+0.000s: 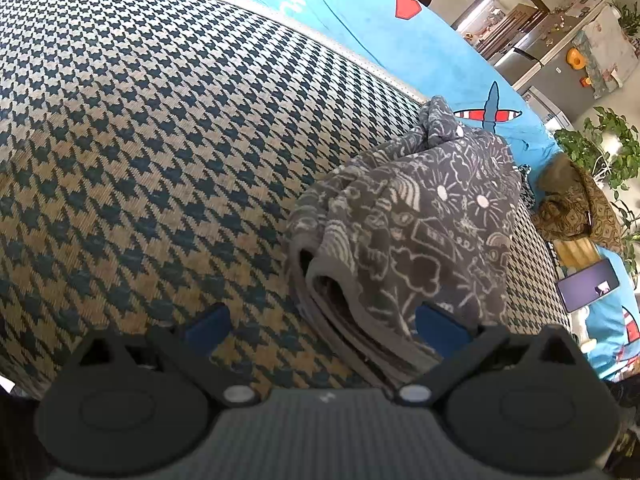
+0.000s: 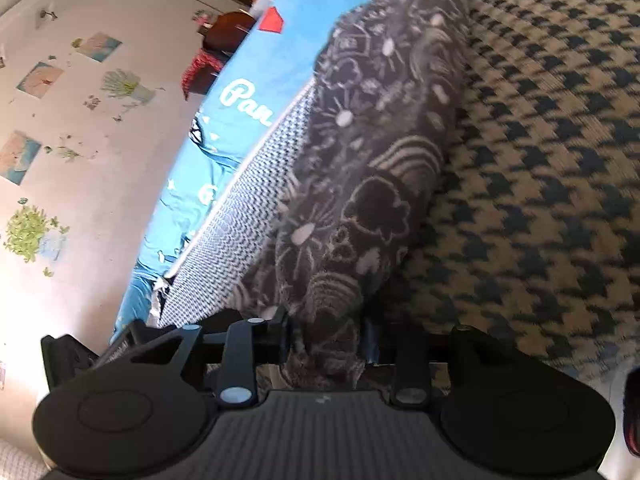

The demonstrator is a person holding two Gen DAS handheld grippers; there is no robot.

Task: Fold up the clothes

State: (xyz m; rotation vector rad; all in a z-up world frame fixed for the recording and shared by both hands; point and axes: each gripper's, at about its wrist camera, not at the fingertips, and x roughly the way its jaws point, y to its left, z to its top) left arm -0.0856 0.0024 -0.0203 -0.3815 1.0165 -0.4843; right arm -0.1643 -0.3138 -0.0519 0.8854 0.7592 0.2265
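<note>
Your left gripper [image 1: 322,330] stands with its blue-padded fingers [image 1: 208,326] spread wide, the folded edge of the dark grey garment with white doodle print [image 1: 420,216] lying between them on the tan-and-navy houndstooth woven mat [image 1: 160,140]. Your right gripper [image 2: 326,338] is clamped on that same garment [image 2: 372,152], which stretches away from its fingers along the mat's [image 2: 540,160] edge. Beyond lies a bright blue printed sheet [image 1: 360,8], then a cream wall with plant stickers [image 2: 80,120].

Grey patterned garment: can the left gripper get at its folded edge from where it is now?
Probably yes. The left gripper is open, the grey patterned garment lies just ahead with its folded edge by the right finger, and only the houndstooth mat is between.
</note>
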